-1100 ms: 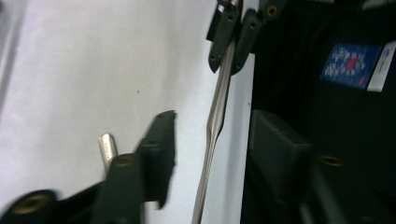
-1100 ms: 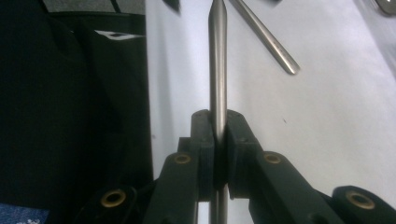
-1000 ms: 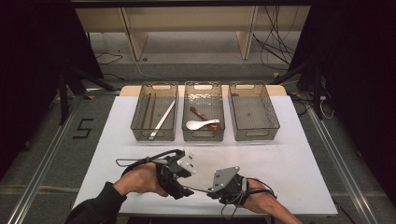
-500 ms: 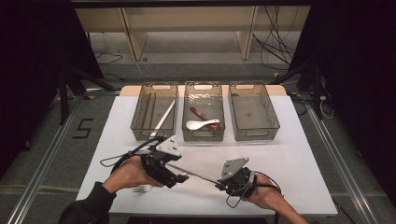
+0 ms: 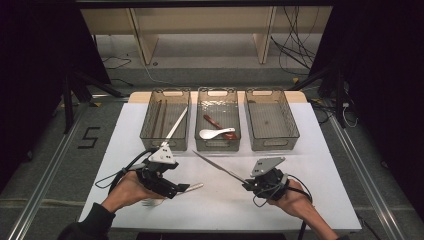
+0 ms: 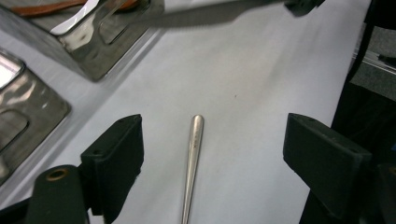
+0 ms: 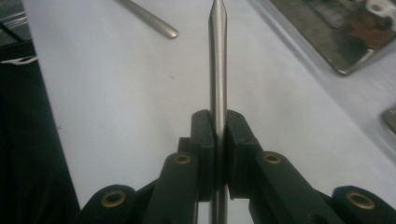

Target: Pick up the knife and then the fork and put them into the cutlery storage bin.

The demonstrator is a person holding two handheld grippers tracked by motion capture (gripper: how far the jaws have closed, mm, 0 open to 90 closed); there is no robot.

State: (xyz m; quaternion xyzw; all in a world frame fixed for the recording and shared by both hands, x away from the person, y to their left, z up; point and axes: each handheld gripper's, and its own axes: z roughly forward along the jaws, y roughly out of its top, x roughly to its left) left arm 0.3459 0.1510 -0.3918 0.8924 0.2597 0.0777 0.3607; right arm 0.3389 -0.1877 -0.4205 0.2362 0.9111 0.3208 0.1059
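A metal fork (image 5: 192, 188) lies flat on the white table, its handle (image 6: 194, 158) between the jaws of my left gripper (image 6: 215, 126). Those jaws have just been opening and stand wide, clear of the handle on both sides. In the high view my left gripper (image 5: 180, 189) is at the front left. My right gripper (image 5: 247, 184) at the front right is shut on a table knife (image 5: 217, 167) whose blade points up and left. In the right gripper view the knife (image 7: 217, 70) runs straight out from the closed pads of my right gripper (image 7: 217, 116).
Three clear trays stand in a row at the back. The left tray (image 5: 150, 131) holds chopsticks and a long white utensil, the middle tray (image 5: 202, 145) a white spoon (image 5: 216, 133) and a reddish one, and the right tray (image 5: 294, 131) holds nothing. Open white tabletop (image 5: 310, 170) lies around my hands.
My hands have drawn apart, left one leftward and right one rightward. The left jaws have spread and the fork now lies on the table. The knife stayed in the right gripper.
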